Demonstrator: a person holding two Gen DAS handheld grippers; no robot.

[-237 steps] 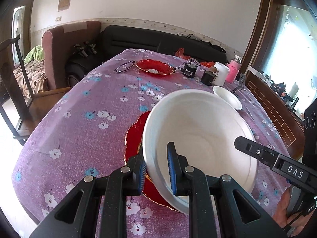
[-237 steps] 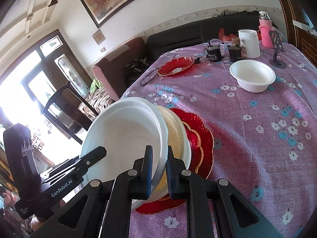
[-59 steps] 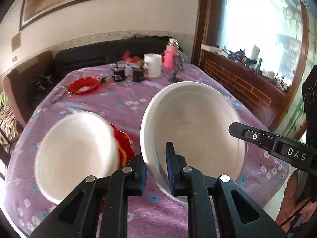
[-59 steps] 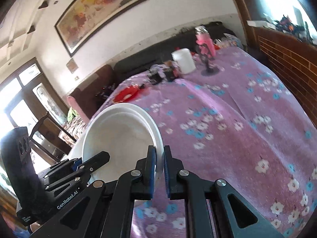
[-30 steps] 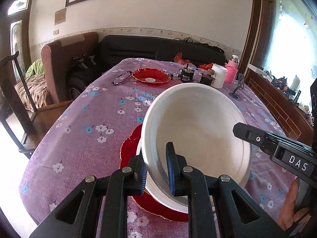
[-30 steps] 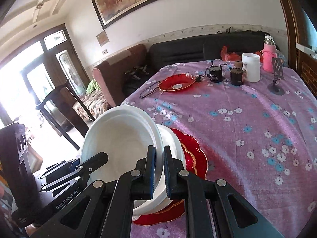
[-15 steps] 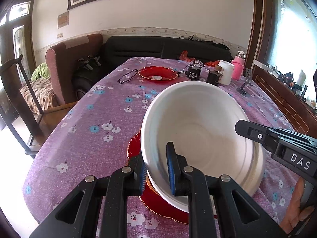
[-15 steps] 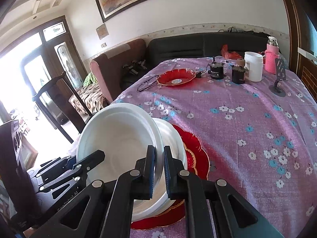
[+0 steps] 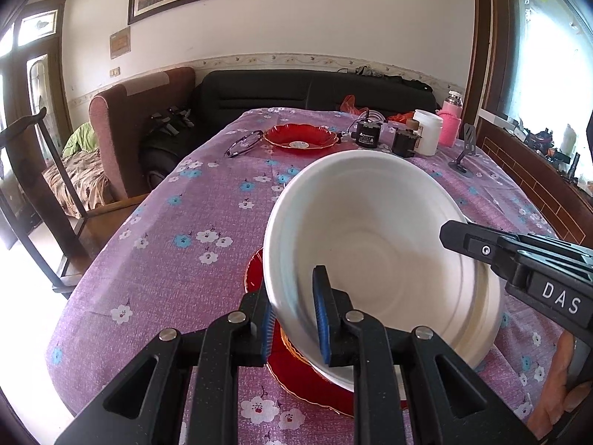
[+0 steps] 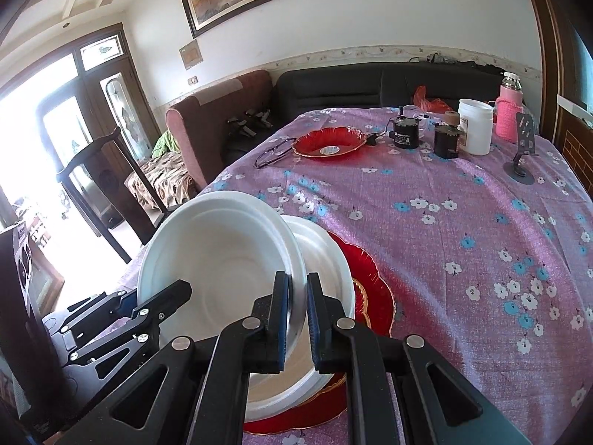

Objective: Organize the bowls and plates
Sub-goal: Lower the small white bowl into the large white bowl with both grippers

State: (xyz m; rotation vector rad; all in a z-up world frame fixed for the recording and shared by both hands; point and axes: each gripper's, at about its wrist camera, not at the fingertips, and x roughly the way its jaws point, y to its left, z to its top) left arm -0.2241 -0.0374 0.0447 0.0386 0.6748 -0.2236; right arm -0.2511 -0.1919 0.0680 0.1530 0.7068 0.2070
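A white bowl [image 9: 374, 237] is held tilted by both grippers over a stack. My left gripper [image 9: 294, 315] is shut on its near rim. My right gripper [image 10: 297, 315] is shut on the opposite rim of the same bowl [image 10: 218, 256]. Under it sits another white bowl [image 10: 326, 259] on a red plate [image 10: 367, 278] near the table's front edge. That plate shows in the left wrist view [image 9: 296, 378] too. A second red plate [image 9: 300, 137] lies at the far end of the table; it also shows in the right wrist view [image 10: 328, 142].
The table has a purple flowered cloth [image 9: 192, 230]. At its far end are glasses [image 9: 242, 142], black devices [image 9: 367, 133], a white jar [image 9: 426, 131], a pink bottle [image 9: 450, 118] and a phone stand [image 9: 463, 152]. A wooden chair [image 9: 40, 200] stands left.
The white bowl held by both grippers has come down lower over the stacked bowl and red plate. Both grippers stay shut on its rim.
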